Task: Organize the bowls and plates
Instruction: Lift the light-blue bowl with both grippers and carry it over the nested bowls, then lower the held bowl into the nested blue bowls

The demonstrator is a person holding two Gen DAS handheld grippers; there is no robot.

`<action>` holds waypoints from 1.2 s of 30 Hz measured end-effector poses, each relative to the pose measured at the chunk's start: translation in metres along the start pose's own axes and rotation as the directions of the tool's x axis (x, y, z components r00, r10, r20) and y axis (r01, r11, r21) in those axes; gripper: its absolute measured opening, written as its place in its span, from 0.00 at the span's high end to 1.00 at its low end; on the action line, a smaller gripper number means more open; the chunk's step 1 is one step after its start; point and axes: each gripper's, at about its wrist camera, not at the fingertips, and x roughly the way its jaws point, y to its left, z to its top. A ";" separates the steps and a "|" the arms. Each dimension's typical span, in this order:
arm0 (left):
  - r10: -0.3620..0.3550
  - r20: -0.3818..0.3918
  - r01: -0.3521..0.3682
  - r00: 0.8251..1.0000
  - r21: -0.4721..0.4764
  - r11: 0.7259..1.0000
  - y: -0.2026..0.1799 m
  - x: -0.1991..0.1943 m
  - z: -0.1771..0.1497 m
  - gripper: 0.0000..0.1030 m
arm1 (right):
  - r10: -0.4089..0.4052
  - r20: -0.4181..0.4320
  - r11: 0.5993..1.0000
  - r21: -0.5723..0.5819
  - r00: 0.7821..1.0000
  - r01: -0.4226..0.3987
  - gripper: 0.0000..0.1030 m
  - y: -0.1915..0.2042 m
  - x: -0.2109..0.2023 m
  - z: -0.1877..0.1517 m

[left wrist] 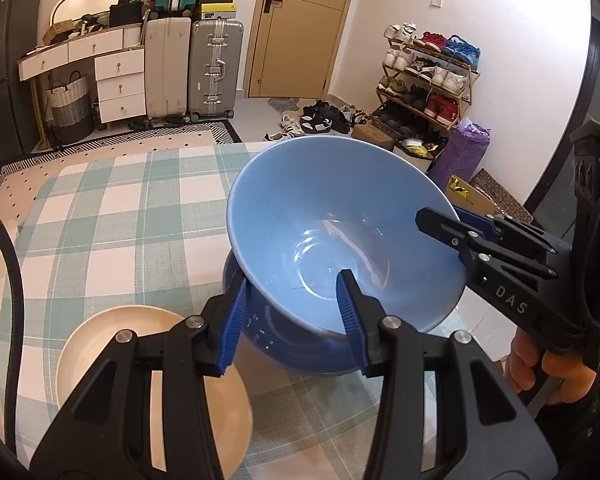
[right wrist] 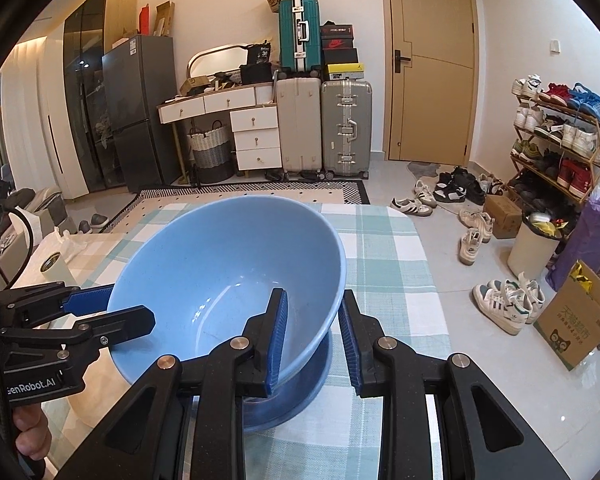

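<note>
i count two blue bowls: one light blue glazed bowl (left wrist: 332, 216), and one darker blue bowl (left wrist: 296, 344) under it. one cream round plate (left wrist: 100, 336) sits on my one desk with the green-and-white checked cloth (left wrist: 100, 208). i have two black tools with blue pads, the left tool (left wrist: 292, 320) and the right tool (right wrist: 314, 336). one roll of tape (right wrist: 54, 266) is there too.

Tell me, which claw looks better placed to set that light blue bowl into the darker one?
Neither alone, I'd say. The left claw and right claw each clamp opposite walls of the light blue bowl, tilted just above the dark blue bowl. Lowering together looks safest.
</note>
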 end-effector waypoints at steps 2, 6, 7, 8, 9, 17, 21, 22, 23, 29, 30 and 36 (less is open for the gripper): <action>0.008 -0.005 -0.008 1.000 -0.003 1.000 0.005 0.003 -0.002 0.60 | 0.005 -0.010 1.000 -0.005 1.000 -0.005 0.74 0.004 0.006 -0.001; 0.020 -0.018 -0.020 1.000 -0.010 1.000 0.014 0.012 -0.006 0.60 | 0.011 -0.031 1.000 -0.009 0.999 -0.012 0.74 0.010 0.016 -0.007; 0.021 -0.022 -0.021 1.000 -0.013 1.000 0.015 0.015 -0.008 0.60 | 0.009 -0.038 1.000 -0.013 0.999 -0.010 0.74 0.010 0.020 -0.007; 0.021 -0.025 -0.021 0.999 -0.013 1.000 0.016 0.017 -0.008 0.60 | 0.006 -0.044 1.000 -0.020 0.999 -0.006 0.74 0.012 0.023 -0.009; 0.023 -0.026 -0.023 0.999 -0.012 1.000 0.017 0.020 -0.009 0.60 | 0.001 -0.049 1.000 -0.024 0.999 -0.002 0.74 0.013 0.025 -0.012; 0.038 -0.037 -0.038 0.999 0.003 0.999 0.021 0.035 -0.017 0.60 | -0.006 -0.082 1.000 -0.028 0.997 0.004 0.74 0.011 0.036 -0.026; 0.062 -0.037 -0.061 0.997 0.027 0.998 0.016 0.042 -0.022 0.60 | -0.017 -0.094 0.999 -0.037 0.995 0.013 0.74 0.012 0.039 -0.032; 0.066 -0.038 -0.065 0.997 0.031 0.997 0.016 0.044 -0.023 0.60 | -0.019 -0.097 0.999 -0.039 0.995 0.016 0.74 0.012 0.041 -0.033; 0.069 -0.040 -0.067 0.997 0.033 0.997 0.016 0.046 -0.024 0.60 | -0.022 -0.100 0.999 -0.040 0.995 0.018 0.73 0.012 0.042 -0.035; 0.089 -0.050 -0.086 0.995 0.052 0.995 0.017 0.057 -0.029 0.60 | -0.034 -0.109 0.998 -0.054 0.993 0.028 0.73 0.012 0.047 -0.039; 0.094 -0.052 -0.091 0.994 0.055 0.994 0.016 0.059 -0.031 0.60 | -0.036 -0.109 0.998 -0.057 0.993 0.030 0.73 0.012 0.047 -0.039; 0.107 -0.057 -0.103 0.993 0.065 0.993 0.016 0.066 -0.035 0.60 | -0.053 -0.115 0.996 -0.080 0.992 0.044 0.73 0.017 0.049 -0.041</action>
